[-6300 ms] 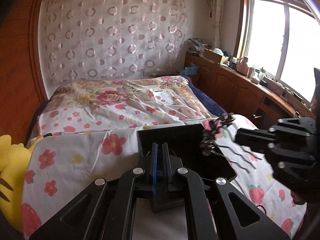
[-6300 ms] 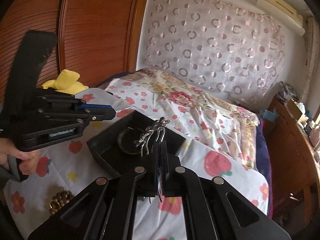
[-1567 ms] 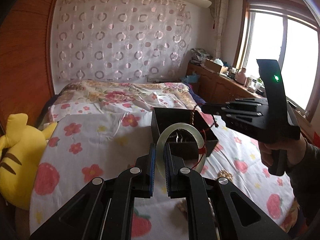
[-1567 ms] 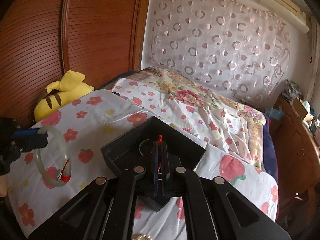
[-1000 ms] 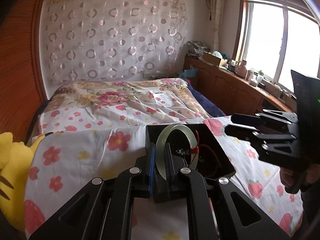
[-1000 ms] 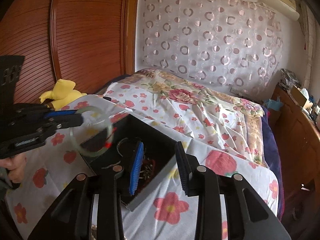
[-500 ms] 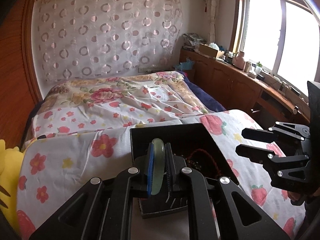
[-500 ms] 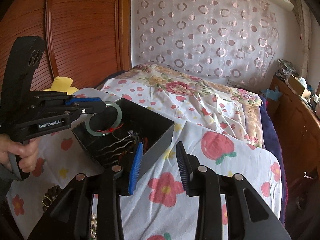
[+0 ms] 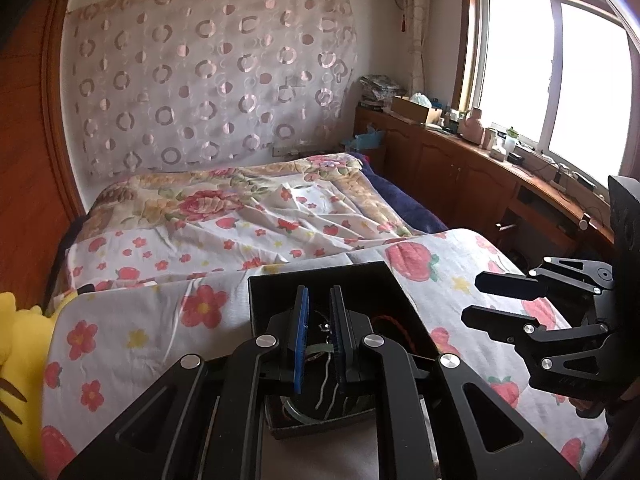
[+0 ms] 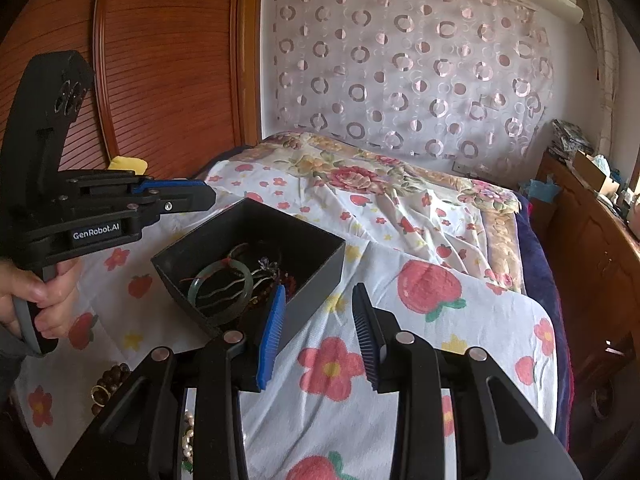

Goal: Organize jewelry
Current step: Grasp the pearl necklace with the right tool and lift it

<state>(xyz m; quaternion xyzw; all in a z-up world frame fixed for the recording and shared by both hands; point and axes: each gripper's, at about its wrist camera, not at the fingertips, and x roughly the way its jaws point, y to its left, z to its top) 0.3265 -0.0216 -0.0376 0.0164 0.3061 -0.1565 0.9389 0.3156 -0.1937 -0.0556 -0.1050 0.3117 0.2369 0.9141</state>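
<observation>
A black open box (image 10: 316,276) stands on the floral bedspread; it also shows in the left wrist view (image 9: 320,276). Inside lie a pale green bangle (image 10: 222,288), wavy silver hairpins (image 10: 228,288) and a red cord (image 9: 388,322). My left gripper (image 9: 319,300) hovers just above the box, open a little and empty; from the right wrist view it (image 10: 200,196) is over the box's left rim. My right gripper (image 10: 318,300) is open and empty at the box's near right corner, also seen from the left wrist view (image 9: 476,296).
Brown beads (image 10: 110,378), a gold ring (image 10: 100,392) and pearls (image 10: 188,436) lie on the bedspread left of my right gripper. A yellow plush toy (image 9: 16,344) sits at the left bed edge. Wooden cabinets (image 9: 480,176) run under the window at right.
My left gripper has opened and let the green bangle go; the bangle now lies in the box. The right gripper stays open beside the box.
</observation>
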